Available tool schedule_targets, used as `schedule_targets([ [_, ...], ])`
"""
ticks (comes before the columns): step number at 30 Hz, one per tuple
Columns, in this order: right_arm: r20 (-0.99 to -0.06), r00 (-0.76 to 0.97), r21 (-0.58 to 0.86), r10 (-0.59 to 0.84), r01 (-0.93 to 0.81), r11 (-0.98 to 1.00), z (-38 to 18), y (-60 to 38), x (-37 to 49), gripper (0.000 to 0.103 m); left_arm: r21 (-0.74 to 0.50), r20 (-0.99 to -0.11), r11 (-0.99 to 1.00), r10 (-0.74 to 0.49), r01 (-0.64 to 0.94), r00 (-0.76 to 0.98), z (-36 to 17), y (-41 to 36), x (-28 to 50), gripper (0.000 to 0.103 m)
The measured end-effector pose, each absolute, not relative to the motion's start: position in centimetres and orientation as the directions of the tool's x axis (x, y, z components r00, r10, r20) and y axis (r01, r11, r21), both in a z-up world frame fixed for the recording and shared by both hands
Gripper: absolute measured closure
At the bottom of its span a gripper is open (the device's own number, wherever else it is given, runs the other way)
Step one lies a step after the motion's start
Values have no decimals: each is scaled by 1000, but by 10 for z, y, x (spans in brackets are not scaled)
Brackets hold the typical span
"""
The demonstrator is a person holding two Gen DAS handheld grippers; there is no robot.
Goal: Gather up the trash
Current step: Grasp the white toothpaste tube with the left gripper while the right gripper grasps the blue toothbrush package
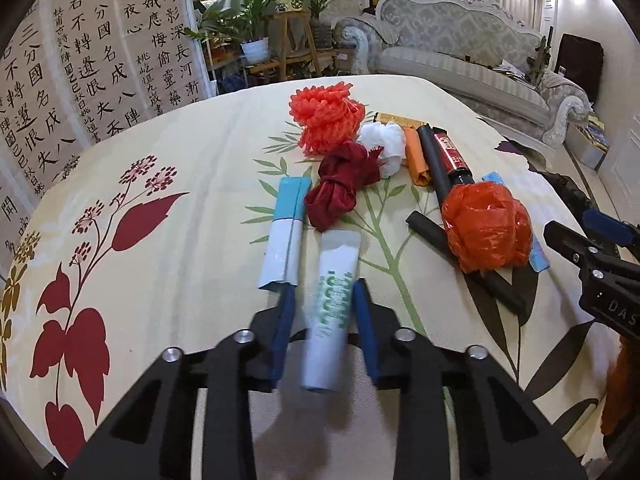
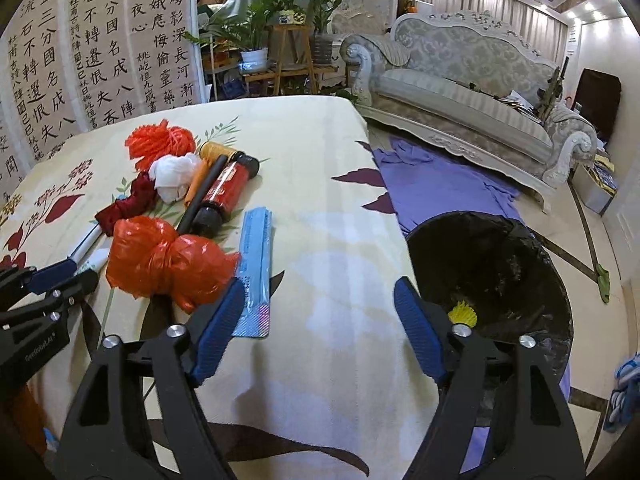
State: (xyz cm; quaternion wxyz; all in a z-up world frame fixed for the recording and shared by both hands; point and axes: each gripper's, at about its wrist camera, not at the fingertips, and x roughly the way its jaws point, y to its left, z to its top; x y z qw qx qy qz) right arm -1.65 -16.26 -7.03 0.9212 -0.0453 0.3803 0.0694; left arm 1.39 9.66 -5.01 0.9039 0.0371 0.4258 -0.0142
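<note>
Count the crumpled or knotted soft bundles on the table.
4: orange-red mesh bundle at the far end, white wad beside it, dark red knotted cloth nearer, orange plastic bag nearest the right gripper. Others may be hidden.

We see a table (image 1: pixel 168 200) under a cream cloth printed with red leaves and green stems. On it lie an orange net (image 1: pixel 326 118), a white wad (image 1: pixel 382 142), a dark red cloth knot (image 1: pixel 340 190), an orange roll (image 1: pixel 416 156), a red bottle (image 1: pixel 452 156), 2 black tubes (image 1: pixel 434 160), a crumpled red bag (image 1: pixel 488 228), a blue packet (image 2: pixel 256 268) and a blue-and-white carton (image 1: pixel 286 232). Beside the table, on the floor (image 2: pixel 592 240), stand a black bin (image 2: pixel 520 264) and a purple sheet (image 2: pixel 440 188).
</note>
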Motion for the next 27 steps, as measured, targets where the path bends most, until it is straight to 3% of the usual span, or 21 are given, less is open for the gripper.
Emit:
schedule_targets([
  [4,-719,687,-36,104,-187,982,-73,-155,-15,43,49,-766,998,11,41,643,-50,99,13,83],
  [22,-750,649,-34,127,-229,973,-78,-139,7,65,-6,-757,999,-29,38,653,-50,106,11,83],
  [27,-746,652,-49,131,-250,967,-78,-134,5,81,-22,-755,999,-40,36,654,-49,107,11,83],
])
